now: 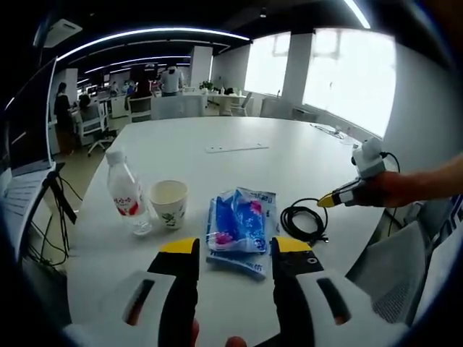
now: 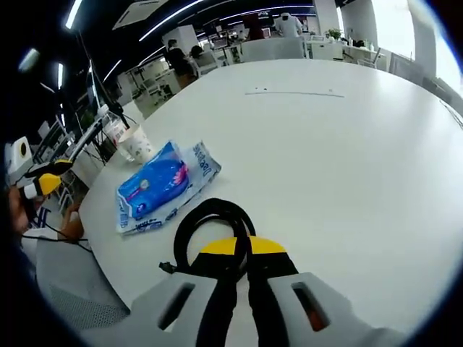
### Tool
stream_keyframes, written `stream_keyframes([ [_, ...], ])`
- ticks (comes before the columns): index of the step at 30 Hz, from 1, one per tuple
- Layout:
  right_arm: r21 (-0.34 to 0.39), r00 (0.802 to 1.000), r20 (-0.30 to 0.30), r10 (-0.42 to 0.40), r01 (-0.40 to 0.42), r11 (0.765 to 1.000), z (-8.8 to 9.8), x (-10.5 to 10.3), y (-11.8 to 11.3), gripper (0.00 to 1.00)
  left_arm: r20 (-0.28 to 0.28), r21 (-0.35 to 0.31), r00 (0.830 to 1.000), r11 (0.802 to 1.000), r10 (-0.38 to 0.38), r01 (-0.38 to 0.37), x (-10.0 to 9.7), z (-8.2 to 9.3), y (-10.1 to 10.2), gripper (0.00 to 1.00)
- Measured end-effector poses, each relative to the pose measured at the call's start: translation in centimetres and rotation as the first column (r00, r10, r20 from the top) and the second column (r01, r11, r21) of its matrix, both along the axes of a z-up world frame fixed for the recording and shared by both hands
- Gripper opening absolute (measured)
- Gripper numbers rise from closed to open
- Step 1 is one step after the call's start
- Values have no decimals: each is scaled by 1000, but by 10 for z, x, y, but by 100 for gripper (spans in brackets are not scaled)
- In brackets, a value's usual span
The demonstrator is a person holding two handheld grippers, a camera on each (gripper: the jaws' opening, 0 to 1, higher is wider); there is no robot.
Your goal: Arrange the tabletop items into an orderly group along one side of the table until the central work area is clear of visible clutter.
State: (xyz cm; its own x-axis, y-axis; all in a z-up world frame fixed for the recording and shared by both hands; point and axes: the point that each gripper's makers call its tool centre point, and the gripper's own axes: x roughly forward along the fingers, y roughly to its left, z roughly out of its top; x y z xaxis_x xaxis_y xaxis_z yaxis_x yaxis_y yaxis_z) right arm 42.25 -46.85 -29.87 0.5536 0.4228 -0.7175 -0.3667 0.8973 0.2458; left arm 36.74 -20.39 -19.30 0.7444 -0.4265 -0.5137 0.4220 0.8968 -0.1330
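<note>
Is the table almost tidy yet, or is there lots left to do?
Partly. The bottle, cup and blue packet already sit together near one edge. In hand: the right hand-held gripper is shut at the black cable, though I can't tell if it grips it. The left hand-held gripper is open by the packet. Left: a flat strip mid-table.

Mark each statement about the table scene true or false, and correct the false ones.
1. The right gripper is shut on the black cable. True.
2. The water bottle lies on its side. False: it stands upright.
3. The paper cup stands between the bottle and the blue packet. True.
4. The left gripper grips the blue packet. False: its jaws are open, short of the packet.
</note>
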Motion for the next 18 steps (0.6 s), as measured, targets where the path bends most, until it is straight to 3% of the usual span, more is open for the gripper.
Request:
stream_keyframes([
  [10, 1, 1000, -12, -2, 2, 1000, -3, -3, -4, 2, -6, 5, 1000, 1000, -9, 9, -2, -2, -1, 39],
  [18, 47, 999, -22, -28, 29, 998, -5, -10, -8, 3, -10, 6, 1000, 1000, -3, 4, -3, -3, 1, 39],
])
